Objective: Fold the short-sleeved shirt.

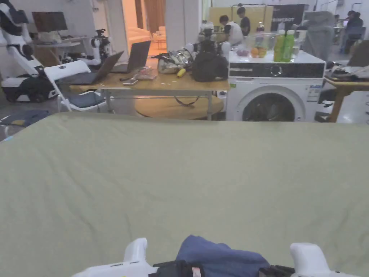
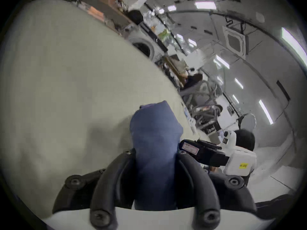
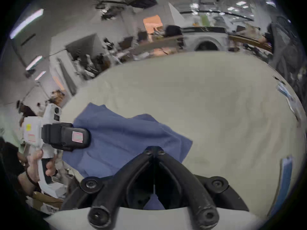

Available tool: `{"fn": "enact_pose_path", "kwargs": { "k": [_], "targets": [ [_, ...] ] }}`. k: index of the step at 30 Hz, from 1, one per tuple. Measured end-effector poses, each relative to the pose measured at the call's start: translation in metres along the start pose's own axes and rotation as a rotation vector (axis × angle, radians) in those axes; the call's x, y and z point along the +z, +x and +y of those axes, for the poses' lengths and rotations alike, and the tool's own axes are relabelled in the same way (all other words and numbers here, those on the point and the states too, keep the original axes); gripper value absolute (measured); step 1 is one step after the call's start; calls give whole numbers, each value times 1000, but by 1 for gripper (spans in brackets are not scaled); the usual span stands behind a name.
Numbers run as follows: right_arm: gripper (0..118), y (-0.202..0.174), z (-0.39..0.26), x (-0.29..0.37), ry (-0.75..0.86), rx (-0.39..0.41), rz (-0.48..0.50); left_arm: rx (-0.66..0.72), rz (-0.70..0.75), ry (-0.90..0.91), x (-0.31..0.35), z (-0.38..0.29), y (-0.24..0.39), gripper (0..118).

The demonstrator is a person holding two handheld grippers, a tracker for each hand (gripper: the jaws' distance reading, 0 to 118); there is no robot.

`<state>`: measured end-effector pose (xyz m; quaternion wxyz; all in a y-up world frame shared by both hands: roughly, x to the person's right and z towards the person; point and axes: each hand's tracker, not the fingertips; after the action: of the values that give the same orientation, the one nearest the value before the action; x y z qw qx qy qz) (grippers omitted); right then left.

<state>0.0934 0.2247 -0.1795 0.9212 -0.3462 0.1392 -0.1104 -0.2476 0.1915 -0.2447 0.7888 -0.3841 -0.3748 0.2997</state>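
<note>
Left tongs (image 2: 155,154) pinch a thick bunched roll of the blue shirt (image 2: 154,144), cloth filling the gap between both jaws in the left gripper view. Right tongs (image 3: 154,150) pressed together at the tips, with a sliver of blue cloth between the jaws lower down, so they grip an edge of the same shirt (image 3: 126,139).

Head view: shirt (image 1: 216,258) is a crumpled blue heap at the near edge of the tabletop (image 1: 180,173), between the two white gripper bodies, left tongs (image 1: 180,268) and right tongs (image 1: 275,270), both at the bottom of the frame. Tabletop has a pale green cover, lightly wrinkled.

Right gripper view: shirt spreads to the left toward the other gripper (image 3: 71,136), whose black head sits against the cloth; a hand (image 3: 35,165) holds its white handle. Left gripper view: right gripper (image 2: 207,152) is just beside the bunched cloth.

Background in head view: washing machine (image 1: 275,90) with green bottles (image 1: 284,45) on top, wooden table (image 1: 151,84) with laptops (image 1: 104,68) and a black bag (image 1: 209,66), white folding chair (image 1: 72,86), people (image 1: 234,29) farther back.
</note>
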Motion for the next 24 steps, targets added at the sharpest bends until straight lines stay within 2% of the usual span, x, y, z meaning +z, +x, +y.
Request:
{"fn": "enact_pose_path", "kwargs": {
  "k": [4,6,8,11,12,14,15,16,19,20,22,24],
  "targets": [
    [0,-78,34,-67,-38,91,180,66,167,161,102,29,-54,29],
    [0,-116,44,-100,-49,111,268,123,263,236,156,45,-86,29],
    [0,-147,48,-142,-84,75,357,174,381,313,200,62,-117,29],
    [0,-170,46,-178,-157,-19,444,178,566,282,229,81,-153,29],
    [0,-178,43,-186,-189,-34,454,169,600,257,230,89,-164,38],
    [0,-185,37,-187,-188,18,437,131,632,227,234,101,-176,76],
    [0,-184,35,-186,-192,67,423,119,716,255,235,109,-184,79],
    [0,-182,34,-180,-181,121,404,95,795,275,239,115,-185,79],
    [0,-165,34,-157,-138,259,296,6,839,345,261,125,-171,79],
    [0,-156,35,-149,-114,283,255,-10,852,344,264,123,-148,79],
    [0,-135,36,-129,-43,295,191,-109,856,369,262,116,-112,79],
    [0,-117,37,-111,10,249,151,-246,801,378,257,106,-80,77]
  ]
}}
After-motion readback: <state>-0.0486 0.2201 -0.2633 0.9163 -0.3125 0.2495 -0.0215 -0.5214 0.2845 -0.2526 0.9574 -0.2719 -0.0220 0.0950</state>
